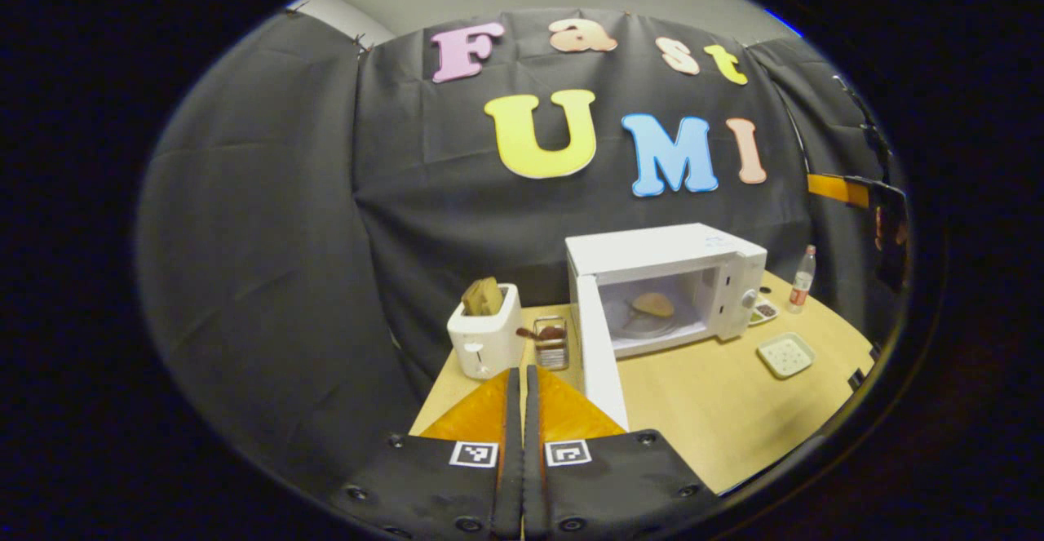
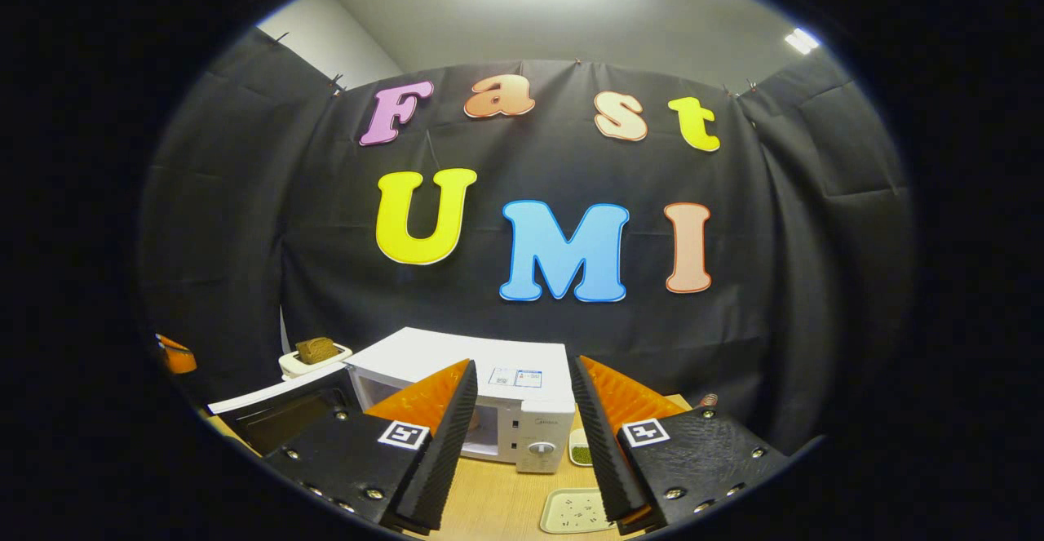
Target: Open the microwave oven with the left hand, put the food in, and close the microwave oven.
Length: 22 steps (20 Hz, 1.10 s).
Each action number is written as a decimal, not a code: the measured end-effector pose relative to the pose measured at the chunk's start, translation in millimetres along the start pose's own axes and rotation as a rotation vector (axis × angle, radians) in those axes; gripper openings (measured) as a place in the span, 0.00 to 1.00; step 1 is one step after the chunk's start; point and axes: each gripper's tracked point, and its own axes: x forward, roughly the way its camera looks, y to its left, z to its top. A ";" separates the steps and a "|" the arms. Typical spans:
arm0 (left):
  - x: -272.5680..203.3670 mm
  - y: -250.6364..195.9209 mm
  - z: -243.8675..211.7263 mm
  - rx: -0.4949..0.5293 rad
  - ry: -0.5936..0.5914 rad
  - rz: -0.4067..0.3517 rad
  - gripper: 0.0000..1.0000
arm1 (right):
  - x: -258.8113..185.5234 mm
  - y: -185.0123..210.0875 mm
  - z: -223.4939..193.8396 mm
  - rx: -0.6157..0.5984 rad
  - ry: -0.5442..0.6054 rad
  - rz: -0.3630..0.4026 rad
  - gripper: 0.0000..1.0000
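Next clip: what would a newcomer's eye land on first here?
The white microwave at the middle of the table, its door swung open, with the food already on the turntable inside. Left of it stands a white toaster holding bread, and a small tray lies to the right.

One microwave oven (image 1: 665, 284) is standing on the table (image 1: 718, 410), with one piece of food (image 1: 653, 304) sitting inside. One toaster (image 1: 485, 341), one bottle (image 1: 802, 280), one square plate (image 1: 786, 355) and two grippers are showing too.
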 end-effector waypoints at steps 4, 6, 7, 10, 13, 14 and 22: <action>-3.4 -5.7 -38.3 -0.024 0.076 -0.050 0.06 | -2.2 1.1 -0.4 0.003 0.003 0.016 0.71; -4.3 -12.2 -50.0 -0.032 0.099 -0.070 0.06 | -3.1 -1.2 2.0 0.011 -0.004 0.016 0.71; -5.8 -15.9 -52.3 -0.031 0.103 -0.072 0.07 | -2.7 -2.3 3.2 0.018 -0.009 0.015 0.71; -9.0 -28.3 -52.6 -0.045 0.091 -0.093 0.07 | -1.4 -6.1 -0.9 0.015 -0.005 0.015 0.71; -8.5 -40.2 -63.4 -0.049 0.111 -0.102 0.07 | 2.3 -13.5 -1.3 0.020 0.003 0.006 0.71; -10.0 -46.3 -61.1 -0.063 0.107 -0.115 0.07 | 2.7 -15.3 -1.7 0.026 0.004 0.003 0.71; 0.4 -117.1 -48.7 -0.095 0.112 -0.294 0.07 | 11.8 -32.9 -2.3 0.034 0.012 -0.009 0.71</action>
